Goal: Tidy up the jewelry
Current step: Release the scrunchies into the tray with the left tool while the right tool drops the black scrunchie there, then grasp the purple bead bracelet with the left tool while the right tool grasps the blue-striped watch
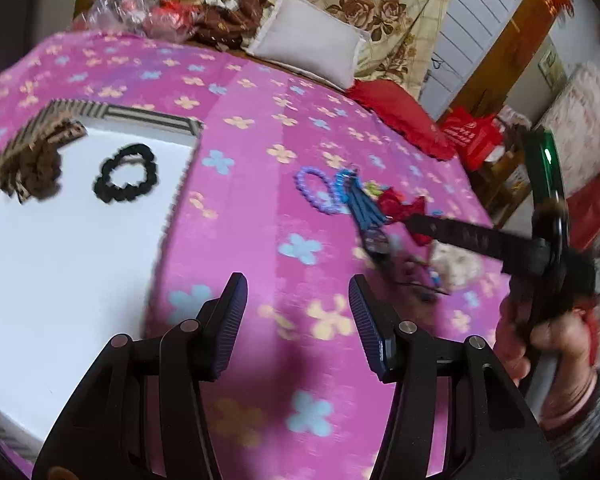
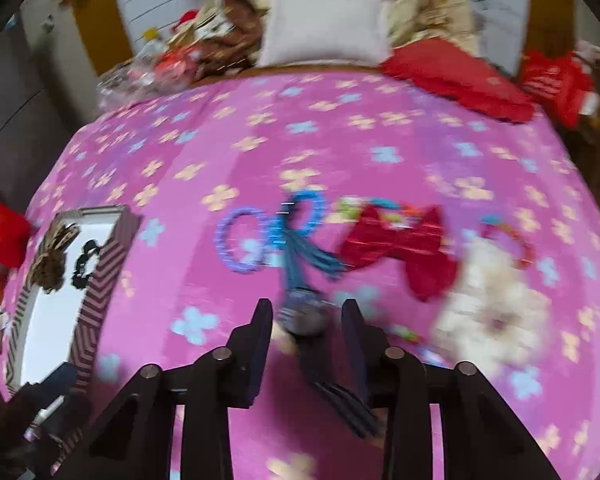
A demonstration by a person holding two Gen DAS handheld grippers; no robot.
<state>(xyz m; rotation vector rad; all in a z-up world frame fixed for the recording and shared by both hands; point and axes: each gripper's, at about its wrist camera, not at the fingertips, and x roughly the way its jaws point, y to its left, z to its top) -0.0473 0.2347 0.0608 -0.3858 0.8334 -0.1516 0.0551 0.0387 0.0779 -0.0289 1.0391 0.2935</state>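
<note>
A heap of jewelry lies on the pink flowered blanket point(image 1: 260, 208): a purple bead bracelet point(image 2: 240, 240), a blue bead ring with a tassel point(image 2: 300, 236), a red bow point(image 2: 404, 244) and a round blue-grey watch-like piece point(image 2: 304, 318) with a dark strap. My right gripper point(image 2: 306, 320) straddles that round piece, with small gaps showing on both sides; the picture is blurred. In the left wrist view the right gripper point(image 1: 414, 224) reaches into the heap from the right. My left gripper point(image 1: 298, 312) hangs open over bare blanket, with nothing between its fingers.
A white box with a striped rim point(image 1: 148, 116) lies at the left and holds a black scrunchie point(image 1: 126, 174) and a brown one point(image 1: 36, 168). A fluffy cream piece point(image 2: 496, 312) lies right of the heap. Pillows, red cloth and bags crowd the far edge.
</note>
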